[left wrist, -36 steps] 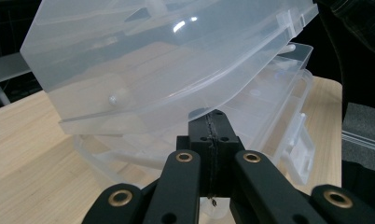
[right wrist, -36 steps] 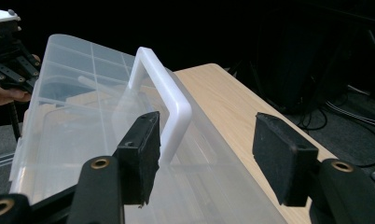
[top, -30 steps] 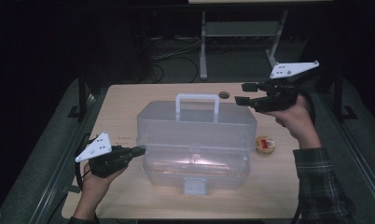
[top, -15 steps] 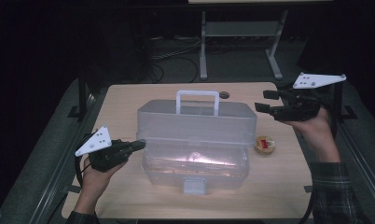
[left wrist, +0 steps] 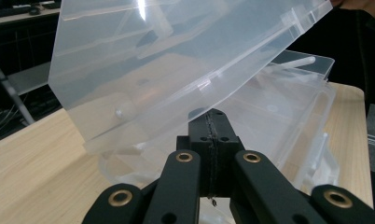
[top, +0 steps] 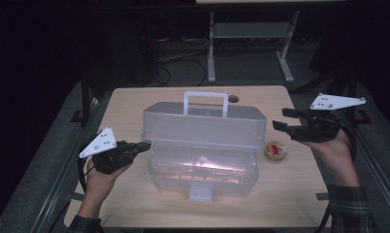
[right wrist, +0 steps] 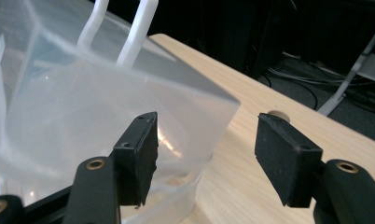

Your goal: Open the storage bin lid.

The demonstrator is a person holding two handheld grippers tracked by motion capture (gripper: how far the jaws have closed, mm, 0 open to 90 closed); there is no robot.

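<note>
A clear plastic toolbox stands mid-table, its lid (top: 203, 126) with a white handle (top: 205, 102) tilted up off the base (top: 203, 167). My left gripper (top: 145, 144) is shut with nothing between its jaws, and its tip sits at the lid's left front edge. In the left gripper view that tip (left wrist: 210, 116) lies just under the raised lid (left wrist: 176, 60), with the base (left wrist: 288, 121) behind it. My right gripper (top: 280, 119) hangs open beside the box's right end, apart from it. In the right gripper view its jaws (right wrist: 206, 140) gape empty, with the lid's end (right wrist: 83, 107) at the left.
A small round yellow thing with red in it (top: 274, 149) lies on the wooden table (top: 135, 102) right of the box, under my right gripper. A round hole (top: 233, 99) is in the table's far edge. A metal stand (top: 251, 43) and cables are on the dark floor beyond.
My right gripper has moved out to the right and down, from above the box's back right corner to beside its right end. The left gripper has stayed at the lid's edge.
</note>
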